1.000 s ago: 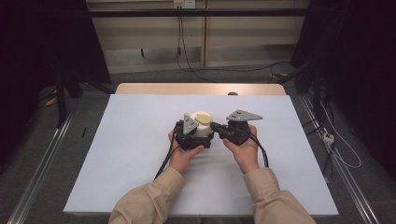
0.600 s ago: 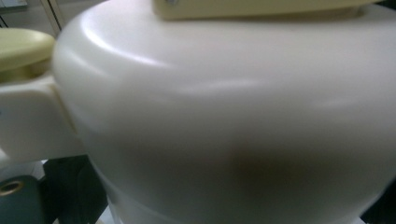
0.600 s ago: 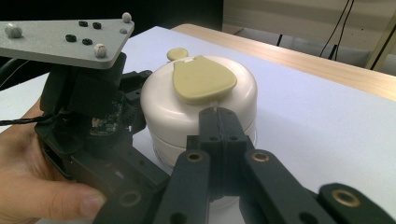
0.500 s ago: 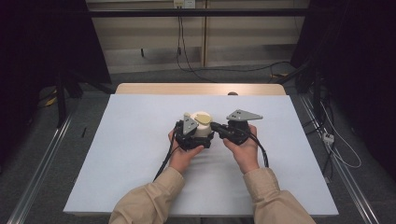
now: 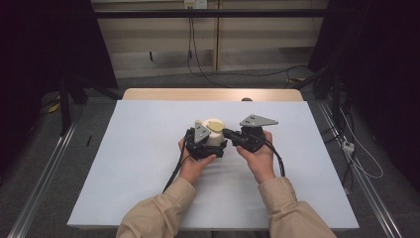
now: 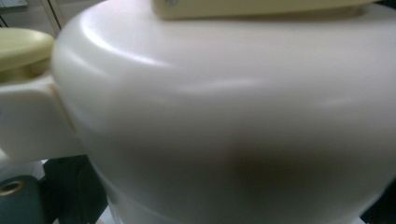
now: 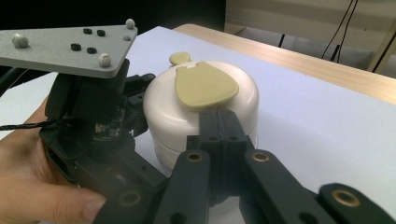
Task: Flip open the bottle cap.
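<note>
A: What's the thing in hand, and where does it sit?

B: A squat, round, cream-white plastic container (image 5: 214, 135) with a pale yellow-green teardrop tab on its domed lid (image 7: 204, 85). It stands upright on the white sheet (image 5: 138, 163) that covers the table, about the middle of it, right between the two grippers

A: How does the left gripper stand to it?

B: The left gripper (image 5: 200, 143) is pressed up against the container's left side in the high view. In its own view the smooth white wall (image 6: 233, 121) is so close that it blurs, and the jaws are hidden. I cannot tell whether that claw is open or clamped on the container

A: And the right one?

B: The right gripper (image 7: 219, 122) comes in from the other side. Its two black jaws lie flat against each other, fully closed with nothing between them, and their tips sit at the lid's edge, just below the yellow-green tab; touching or just short, I cannot say

A: Anything beyond that?

B: A beige sleeve (image 5: 158, 213) leads to each hand. A strip of light wood (image 5: 208, 94) shows at the table's far edge, with dark cables (image 5: 198, 49) trailing over the floor behind
</note>
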Motion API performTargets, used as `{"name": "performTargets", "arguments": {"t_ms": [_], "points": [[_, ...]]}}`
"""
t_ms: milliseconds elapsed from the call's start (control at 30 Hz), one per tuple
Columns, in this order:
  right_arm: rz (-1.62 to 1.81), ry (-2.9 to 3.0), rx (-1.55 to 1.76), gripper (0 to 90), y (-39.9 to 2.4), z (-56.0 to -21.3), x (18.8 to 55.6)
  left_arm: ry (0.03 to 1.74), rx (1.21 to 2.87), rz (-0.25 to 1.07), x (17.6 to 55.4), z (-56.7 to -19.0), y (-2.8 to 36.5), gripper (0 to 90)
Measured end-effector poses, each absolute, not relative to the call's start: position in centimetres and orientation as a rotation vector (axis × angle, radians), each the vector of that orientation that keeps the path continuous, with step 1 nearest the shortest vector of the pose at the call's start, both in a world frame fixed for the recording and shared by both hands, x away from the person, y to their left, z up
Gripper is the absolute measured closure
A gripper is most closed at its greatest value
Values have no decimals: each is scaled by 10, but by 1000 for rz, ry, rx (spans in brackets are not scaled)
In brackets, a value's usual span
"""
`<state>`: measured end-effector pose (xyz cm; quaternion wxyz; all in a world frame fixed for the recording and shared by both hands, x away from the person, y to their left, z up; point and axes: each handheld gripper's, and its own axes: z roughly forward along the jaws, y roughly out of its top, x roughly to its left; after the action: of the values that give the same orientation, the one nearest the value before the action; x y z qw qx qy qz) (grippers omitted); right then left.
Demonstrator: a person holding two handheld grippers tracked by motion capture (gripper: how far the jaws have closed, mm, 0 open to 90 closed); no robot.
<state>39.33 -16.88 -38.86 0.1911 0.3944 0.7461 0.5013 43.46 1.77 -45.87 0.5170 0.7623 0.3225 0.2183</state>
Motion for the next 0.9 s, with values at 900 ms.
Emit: {"name": "performTargets", "arguments": {"t_ms": [900], "points": [[1422, 2083, 1090, 900, -167, -382, 397, 773, 1834, 532, 434, -459, 17, 49]]}}
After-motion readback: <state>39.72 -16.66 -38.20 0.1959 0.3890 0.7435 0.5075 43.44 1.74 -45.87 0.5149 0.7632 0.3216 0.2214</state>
